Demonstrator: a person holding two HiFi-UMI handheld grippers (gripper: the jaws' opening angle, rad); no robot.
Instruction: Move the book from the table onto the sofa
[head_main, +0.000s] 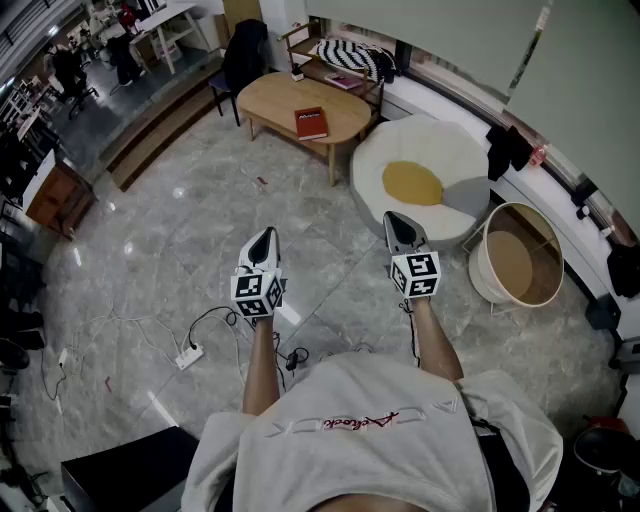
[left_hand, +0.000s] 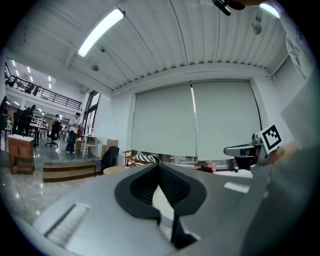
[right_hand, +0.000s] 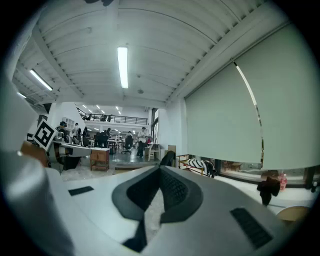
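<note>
Not started: book (head_main: 311, 123) on table (head_main: 270, 100) beside sofa (head_main: 425, 150); left gripper (head_main: 262, 243) and right gripper (head_main: 402, 229) closed, empty, well short of table.

The book (head_main: 311, 123) lies too far off for its cover print to be read. The right gripper (head_main: 399, 220) overlaps the sofa (head_main: 430, 150) and hides part of its near rim. The lower edge cuts off the person's torso (head_main: 370, 440) and a black box (head_main: 130, 470). In the right gripper view, distant people (right_hand: 130, 142) are too small to make out
</note>
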